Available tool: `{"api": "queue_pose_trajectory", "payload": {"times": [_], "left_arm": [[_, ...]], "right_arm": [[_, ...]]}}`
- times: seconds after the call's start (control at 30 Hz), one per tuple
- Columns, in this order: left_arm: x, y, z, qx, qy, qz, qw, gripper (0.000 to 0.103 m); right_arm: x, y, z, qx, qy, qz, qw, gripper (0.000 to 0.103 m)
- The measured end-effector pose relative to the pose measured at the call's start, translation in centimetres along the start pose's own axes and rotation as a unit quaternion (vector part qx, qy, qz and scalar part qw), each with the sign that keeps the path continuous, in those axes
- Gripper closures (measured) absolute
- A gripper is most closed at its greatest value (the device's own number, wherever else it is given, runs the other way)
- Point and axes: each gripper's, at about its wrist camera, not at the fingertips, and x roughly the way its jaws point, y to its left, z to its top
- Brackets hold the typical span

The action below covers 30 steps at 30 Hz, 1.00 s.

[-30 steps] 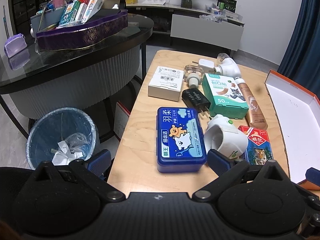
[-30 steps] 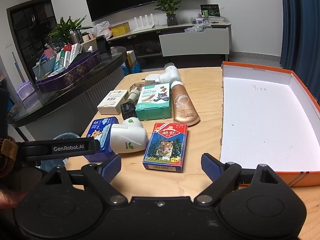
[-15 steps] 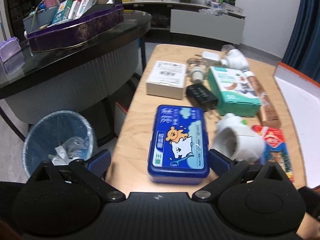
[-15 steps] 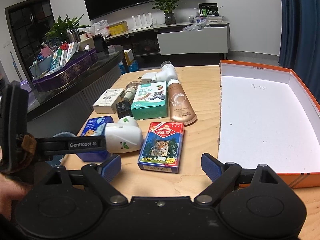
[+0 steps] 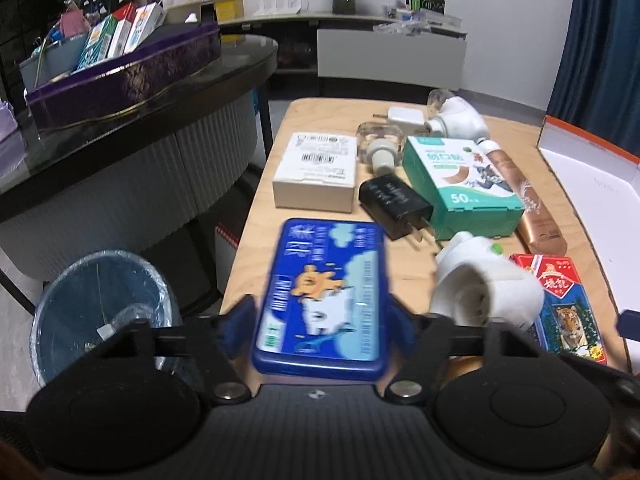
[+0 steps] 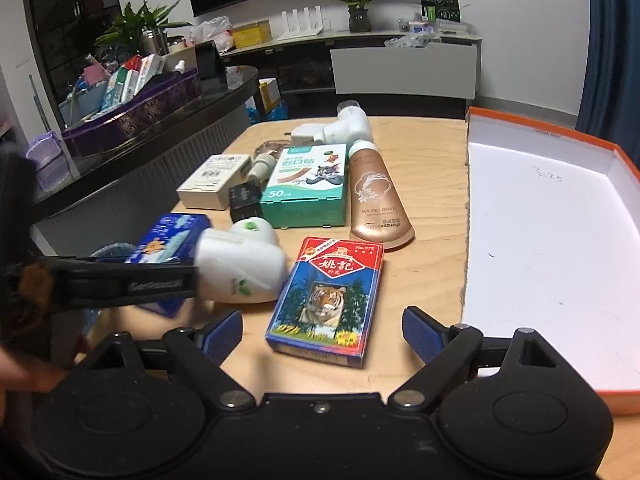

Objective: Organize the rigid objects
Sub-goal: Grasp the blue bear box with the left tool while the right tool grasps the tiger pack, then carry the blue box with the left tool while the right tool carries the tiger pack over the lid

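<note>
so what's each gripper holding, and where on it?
Left gripper is closing across the blue tin, on its long sides near the close end. Right gripper, open, holds nothing.

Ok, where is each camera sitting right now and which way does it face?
Left wrist: on the left gripper, looking forward and down along its fingers at the wooden table; its jaws are closing on the blue case between them.
Right wrist: on the right gripper, looking forward and down at the card pack in front of its open jaws, with the orange box on the right; the left gripper's finger shows at the left.
Shared: blue case, card pack, green box, white plug-in.
</note>
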Motion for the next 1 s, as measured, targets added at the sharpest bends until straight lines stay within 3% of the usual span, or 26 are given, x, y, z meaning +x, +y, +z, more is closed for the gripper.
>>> {"api": "queue_pose_trajectory", "payload": {"times": [0.13, 0.27, 0.3, 0.4, 0.43, 0.77, 1.0], "left_arm": [[0.0, 0.1, 0.0, -0.004, -0.004, -0.008, 1.0000, 0.041], [-0.1, 0.2, -0.2, -0.013, -0.011, -0.018, 0.9997, 0.041], [-0.2, 0.3, -0.2, -0.016, -0.011, -0.019, 0.9996, 0.041], [-0.3, 0.4, -0.1, -0.020, -0.013, -0.021, 0.9995, 0.041], [-0.4, 0.4, -0.1, -0.020, -0.014, -0.022, 0.9995, 0.041], [-4.2, -0.6, 0.7, -0.022, -0.055, -0.031, 0.9977, 0.041], [-8.3, -4.2, 3.3, -0.011, -0.094, -0.082, 0.9921, 0.041]], "right_arm": [[2.0, -0.1, 0.3, 0.004, 0.019, -0.006, 1.000, 0.001], [3.1, 0.4, 0.6, -0.018, 0.010, -0.031, 0.999, 0.002], [3.2, 0.4, 0.7, -0.020, 0.007, -0.034, 0.999, 0.005], [3.3, 0.3, 1.0, -0.037, -0.005, -0.040, 0.998, 0.030], [3.3, 0.0, 1.2, -0.032, -0.003, -0.039, 0.999, 0.031], [-1.0, -3.0, 2.1, 0.004, -0.049, -0.023, 0.999, 0.032], [-6.2, -7.1, 4.8, 0.031, -0.113, -0.049, 0.992, 0.032]]}}
